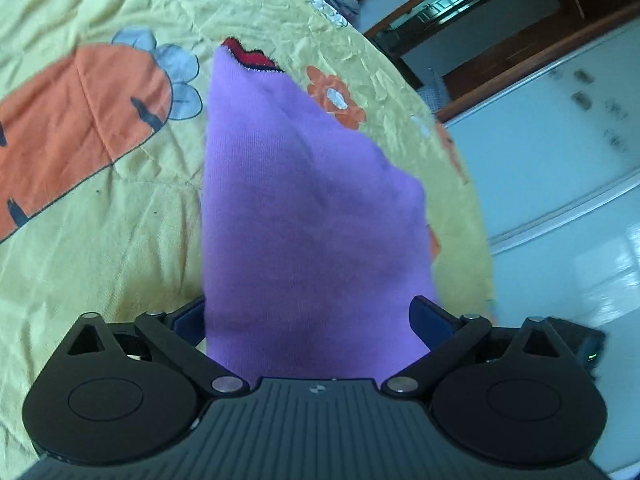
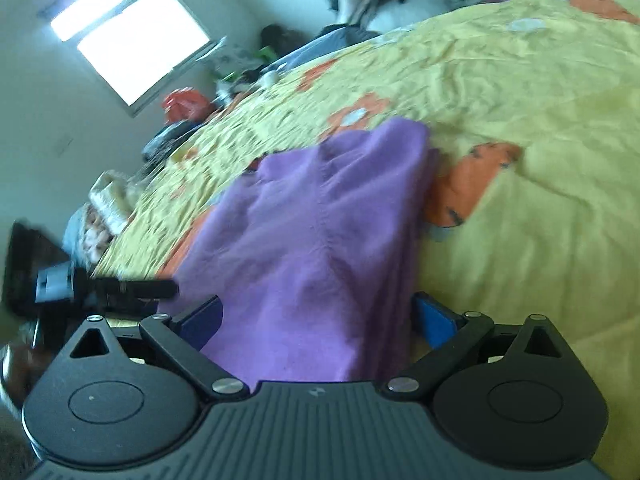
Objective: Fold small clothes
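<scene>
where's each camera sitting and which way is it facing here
Left wrist: on the left gripper, facing down its wide-set blue-padded fingers at the purple knit garment on the yellow quilted bedspread with orange carrot prints; wooden door frame beyond.
Right wrist: on the right gripper, facing along the same garment toward a bright window and clutter; the other gripper's black tip shows at left.
Shared: garment, bedspread.

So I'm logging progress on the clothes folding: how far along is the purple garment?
Done: nothing looks finished; no neat fold shows, and the purple garment drapes bunched over the yellow quilt. In hand: cloth lies between the fingers of both the left gripper and the right gripper, jaws wide, so a firm grip isn't clear. Left: folding and laying it flat.
</scene>
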The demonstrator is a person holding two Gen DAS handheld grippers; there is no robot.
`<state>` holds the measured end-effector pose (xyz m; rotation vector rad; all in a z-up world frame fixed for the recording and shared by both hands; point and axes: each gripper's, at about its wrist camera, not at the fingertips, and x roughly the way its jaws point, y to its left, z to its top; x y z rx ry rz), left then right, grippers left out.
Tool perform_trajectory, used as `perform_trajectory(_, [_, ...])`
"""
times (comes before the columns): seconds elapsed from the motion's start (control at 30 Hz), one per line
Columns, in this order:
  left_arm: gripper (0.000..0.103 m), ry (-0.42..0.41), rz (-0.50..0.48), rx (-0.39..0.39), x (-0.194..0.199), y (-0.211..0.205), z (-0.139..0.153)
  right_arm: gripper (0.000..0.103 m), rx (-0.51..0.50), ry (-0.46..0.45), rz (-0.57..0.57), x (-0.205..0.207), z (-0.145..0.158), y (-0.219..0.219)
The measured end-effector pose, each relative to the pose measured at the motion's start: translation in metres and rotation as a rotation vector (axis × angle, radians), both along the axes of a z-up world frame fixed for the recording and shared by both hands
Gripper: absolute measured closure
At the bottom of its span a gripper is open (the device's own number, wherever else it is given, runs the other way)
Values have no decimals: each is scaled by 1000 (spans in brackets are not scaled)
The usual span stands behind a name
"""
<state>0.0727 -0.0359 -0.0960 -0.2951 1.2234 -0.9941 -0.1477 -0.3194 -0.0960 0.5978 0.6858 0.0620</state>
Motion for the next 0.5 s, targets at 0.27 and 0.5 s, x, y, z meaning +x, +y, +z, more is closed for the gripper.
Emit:
perform_trajectory(0.27, [76, 48, -69, 68, 24, -11, -4, 73, 35, 33, -46, 16, -6, 3])
perform_trajectory(0.5, [78, -127, -85, 128, 20, 5, 30, 80, 12, -12, -77, 18, 6, 35])
